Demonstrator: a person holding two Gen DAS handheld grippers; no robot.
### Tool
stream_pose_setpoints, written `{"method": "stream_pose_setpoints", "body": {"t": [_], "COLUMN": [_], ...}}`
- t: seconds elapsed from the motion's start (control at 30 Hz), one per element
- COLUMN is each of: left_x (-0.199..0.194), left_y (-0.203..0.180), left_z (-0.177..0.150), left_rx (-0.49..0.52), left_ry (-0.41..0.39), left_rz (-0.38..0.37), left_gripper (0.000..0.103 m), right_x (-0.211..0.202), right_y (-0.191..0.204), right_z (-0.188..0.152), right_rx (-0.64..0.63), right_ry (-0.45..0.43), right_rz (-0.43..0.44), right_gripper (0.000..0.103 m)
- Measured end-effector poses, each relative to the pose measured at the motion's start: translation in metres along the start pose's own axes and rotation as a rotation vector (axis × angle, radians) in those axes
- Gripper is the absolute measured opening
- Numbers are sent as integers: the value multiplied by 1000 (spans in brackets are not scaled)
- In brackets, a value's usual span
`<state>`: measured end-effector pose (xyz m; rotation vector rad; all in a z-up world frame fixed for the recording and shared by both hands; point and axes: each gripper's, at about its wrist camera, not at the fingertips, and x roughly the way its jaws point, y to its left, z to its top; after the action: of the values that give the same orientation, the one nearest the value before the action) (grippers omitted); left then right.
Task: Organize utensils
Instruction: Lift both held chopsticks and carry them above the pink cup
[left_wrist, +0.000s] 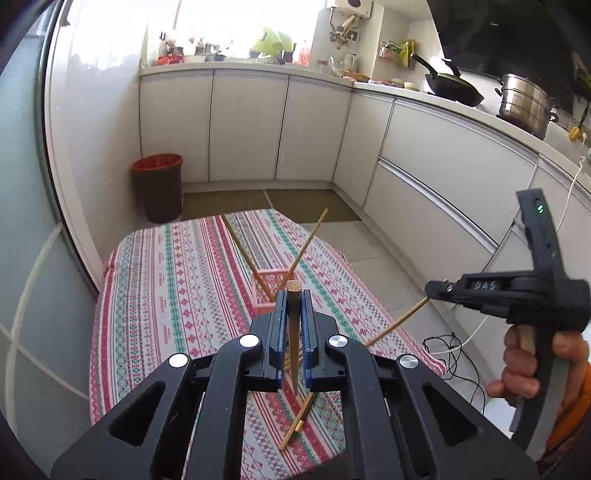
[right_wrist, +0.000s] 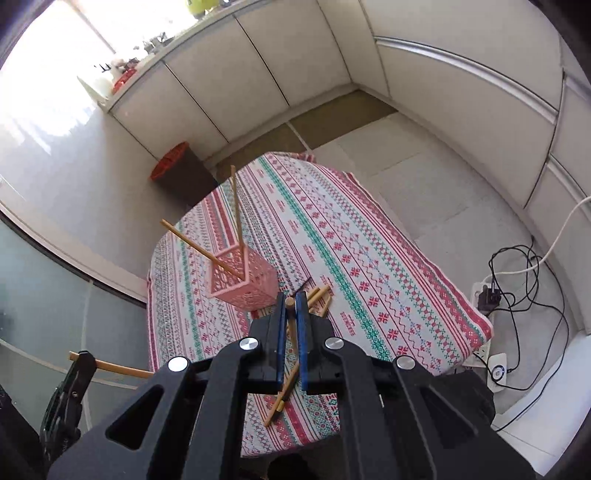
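Observation:
A pink lattice basket (right_wrist: 245, 284) stands on the patterned tablecloth (right_wrist: 369, 266) with two chopsticks (right_wrist: 236, 206) leaning out of it; it also shows in the left wrist view (left_wrist: 271, 286). My left gripper (left_wrist: 294, 295) is shut on a brown chopstick (left_wrist: 293, 332) held above the table. My right gripper (right_wrist: 291, 301) is shut on another chopstick (right_wrist: 293, 328); it shows at the right of the left wrist view (left_wrist: 430, 290), chopstick (left_wrist: 399, 323) sticking out. Several loose chopsticks (right_wrist: 319, 297) lie beside the basket, and one (right_wrist: 282, 395) lies near the front edge.
A dark bin with a red liner (left_wrist: 159, 186) stands on the floor behind the table. White cabinets (left_wrist: 247, 125) line the walls. A power strip and cables (right_wrist: 491, 295) lie on the floor at the right. A wok (left_wrist: 452, 86) and steel pot (left_wrist: 524, 105) sit on the counter.

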<state>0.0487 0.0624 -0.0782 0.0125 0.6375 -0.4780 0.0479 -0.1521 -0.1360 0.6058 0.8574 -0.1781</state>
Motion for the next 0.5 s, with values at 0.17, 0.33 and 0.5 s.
{"method": "stream_pose_setpoints", "body": {"t": [0.17, 0.33, 0.5], "left_x": [-8, -12, -2], "left_y": [0, 3, 10], "left_z": [29, 65, 98], "left_rx": [-3, -5, -13], "left_ry": [-51, -113, -155], "left_rz": [14, 17, 38], "left_gripper": [6, 6, 6], "right_x": [-41, -72, -78], "right_y": [29, 63, 93], "right_z": [35, 72, 97], "right_rx": [-38, -90, -147], "right_ry": [-95, -176, -240], "right_rz": [66, 118, 119], "right_gripper": [5, 5, 6]}}
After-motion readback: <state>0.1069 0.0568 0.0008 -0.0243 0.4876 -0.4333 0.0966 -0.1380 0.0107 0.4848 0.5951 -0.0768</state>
